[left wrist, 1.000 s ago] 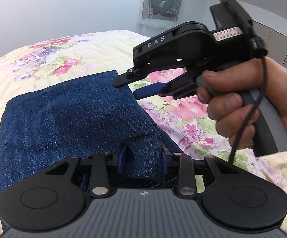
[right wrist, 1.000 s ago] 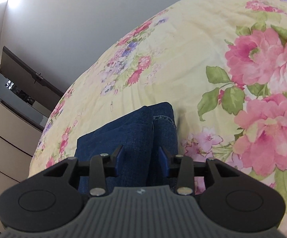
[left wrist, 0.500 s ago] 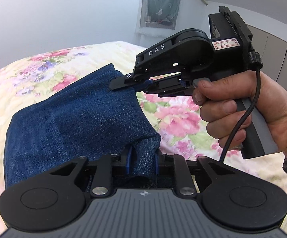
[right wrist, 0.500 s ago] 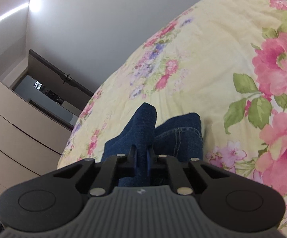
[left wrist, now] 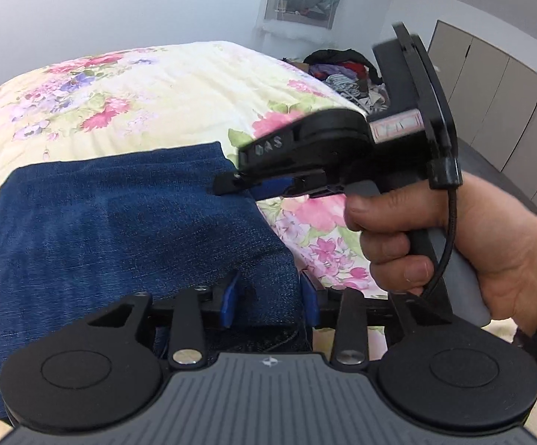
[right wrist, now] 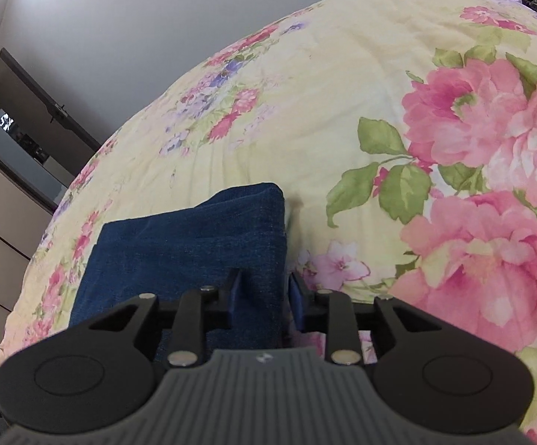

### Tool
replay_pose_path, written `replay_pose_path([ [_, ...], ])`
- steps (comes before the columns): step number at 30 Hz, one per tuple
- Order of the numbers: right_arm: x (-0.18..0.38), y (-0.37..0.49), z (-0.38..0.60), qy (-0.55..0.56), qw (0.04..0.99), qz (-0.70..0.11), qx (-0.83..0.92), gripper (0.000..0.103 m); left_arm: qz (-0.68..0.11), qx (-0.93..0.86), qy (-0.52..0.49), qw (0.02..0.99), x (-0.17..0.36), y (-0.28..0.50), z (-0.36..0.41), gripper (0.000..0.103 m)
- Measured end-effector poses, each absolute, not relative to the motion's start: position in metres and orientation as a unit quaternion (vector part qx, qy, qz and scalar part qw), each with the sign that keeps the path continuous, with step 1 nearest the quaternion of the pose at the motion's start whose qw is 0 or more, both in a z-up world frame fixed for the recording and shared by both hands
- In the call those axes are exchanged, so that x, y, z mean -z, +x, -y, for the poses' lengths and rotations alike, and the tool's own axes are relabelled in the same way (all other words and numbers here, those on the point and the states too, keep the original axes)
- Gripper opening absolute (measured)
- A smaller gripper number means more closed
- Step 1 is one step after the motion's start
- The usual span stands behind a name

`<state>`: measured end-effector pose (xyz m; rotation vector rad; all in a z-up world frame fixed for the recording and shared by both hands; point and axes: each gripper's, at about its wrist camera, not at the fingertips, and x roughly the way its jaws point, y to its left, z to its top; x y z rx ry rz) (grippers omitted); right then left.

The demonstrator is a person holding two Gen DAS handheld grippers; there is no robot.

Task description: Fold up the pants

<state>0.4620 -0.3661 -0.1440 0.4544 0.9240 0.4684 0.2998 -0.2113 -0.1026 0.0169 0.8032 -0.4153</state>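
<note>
Folded denim pants on the flowered bed, both claws straddling their right-hand edge

The pants (left wrist: 120, 230) lie as a flat blue rectangle on the bed (left wrist: 149, 85), filling the 9 o'clock side of the left wrist view. The left claw (left wrist: 268, 298) is spread with the near corner between its blue pads, not pinched; the right claw (right wrist: 264, 291) is likewise spread around the far corner, toward 12 o'clock. Denim looks heavy, thick and fairly stiff, grippy rather than slick, so a folded stack should keep its shape. Best hold, I judge, is at the two corners of the layered edge, catching every layer.
</note>
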Motion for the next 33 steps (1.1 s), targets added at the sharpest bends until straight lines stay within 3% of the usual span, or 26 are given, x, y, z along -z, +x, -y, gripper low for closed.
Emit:
replay_pose_path([
  [2,0.138,0.456,0.369,0.211,0.849,-0.433,-0.216,0.025,-0.381,0.193,0.002,0.904,0.096,0.296,0.202,0.053],
  [8,0.121,0.424,0.375,0.202,0.860,-0.421,-0.208,0.025,-0.373,0.161,-0.010,0.914,0.078,0.283,0.167,0.055],
  [13,0.101,0.391,0.369,0.174,0.869,-0.415,-0.205,0.025,-0.373,0.118,-0.035,0.920,0.071,0.271,0.115,0.069],
  [15,0.093,0.377,0.366,0.158,0.875,-0.411,-0.203,0.031,-0.372,0.102,-0.050,0.921,0.072,0.269,0.092,0.075],
  [24,0.105,0.344,0.350,0.180,0.847,-0.455,-0.208,0.032,-0.390,0.053,-0.147,0.907,0.092,0.268,0.004,0.078],
  [25,0.108,0.342,0.347,0.188,0.842,-0.459,-0.210,0.031,-0.391,0.049,-0.152,0.906,0.094,0.267,-0.002,0.078],
  [26,0.111,0.341,0.344,0.190,0.839,-0.466,-0.207,0.019,-0.392,0.045,-0.158,0.905,0.096,0.267,-0.008,0.078],
  [27,0.114,0.340,0.341,0.190,0.837,-0.471,-0.204,0.016,-0.393,0.043,-0.164,0.904,0.098,0.266,-0.012,0.078],
  [33,0.102,0.330,0.347,0.170,0.843,-0.456,-0.231,0.008,-0.397,0.040,-0.179,0.899,0.105,0.270,-0.028,0.078],
])
